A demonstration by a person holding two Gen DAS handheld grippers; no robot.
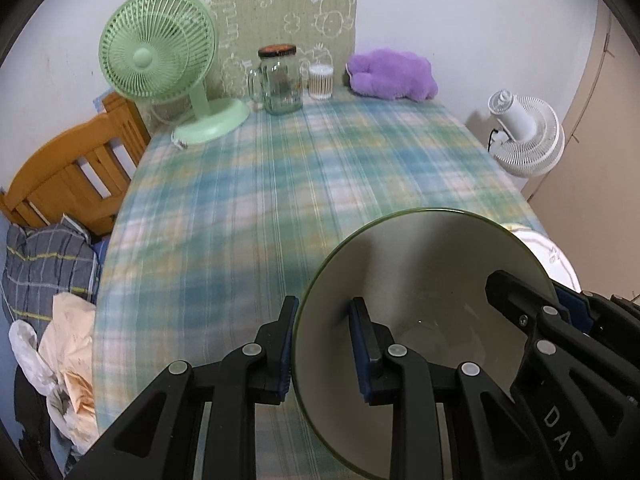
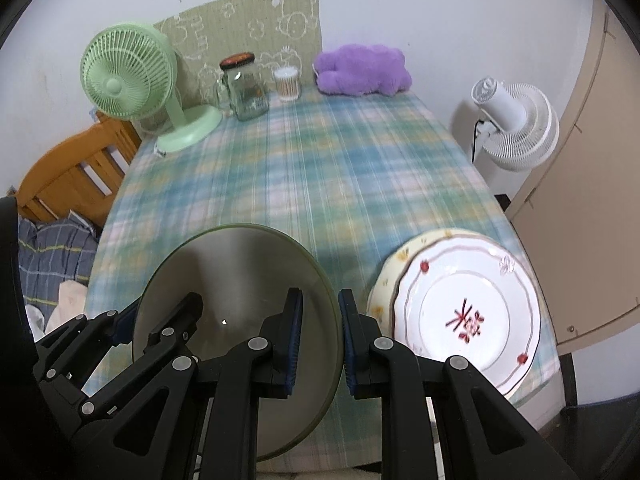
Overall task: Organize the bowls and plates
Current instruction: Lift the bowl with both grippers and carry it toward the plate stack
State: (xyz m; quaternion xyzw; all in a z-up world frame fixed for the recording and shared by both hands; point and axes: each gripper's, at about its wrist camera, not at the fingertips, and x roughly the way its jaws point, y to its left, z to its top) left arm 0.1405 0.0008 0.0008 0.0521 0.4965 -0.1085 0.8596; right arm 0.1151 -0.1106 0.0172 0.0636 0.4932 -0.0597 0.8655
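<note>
While the green-rimmed bowl [image 1: 420,280] is carried above the near edge of the table [image 1: 280,168], it is clamped from both sides: the left gripper [image 1: 324,344] is closed on the rim on one side, with one pad outside the wall and one inside, and the right gripper [image 2: 320,340] is closed on the opposite rim in the same way. The bowl is tilted, its opening turned toward the cameras, and whether its base touches the plaid tablecloth [image 2: 320,168] cannot be told.

At the near right corner of the table a white plate [image 2: 464,312] with a red motif is seen stacked on a cream plate [image 2: 386,276] with a floral border. Along the far edge stand a green desk fan [image 1: 160,56], a glass jar [image 1: 280,80] with a dark lid, a container of cotton swabs [image 1: 321,80] and a purple plush toy [image 1: 392,74], all well apart from the bowl.

The step is judged to be the placing of the bowl, probably on or beside the plate stack. For this to be done well, the bowl should be levelled first, both grips should be kept even so the rim is not twisted, and it should be lowered gently and centred. The pads are best released only once the base is fully supported.
</note>
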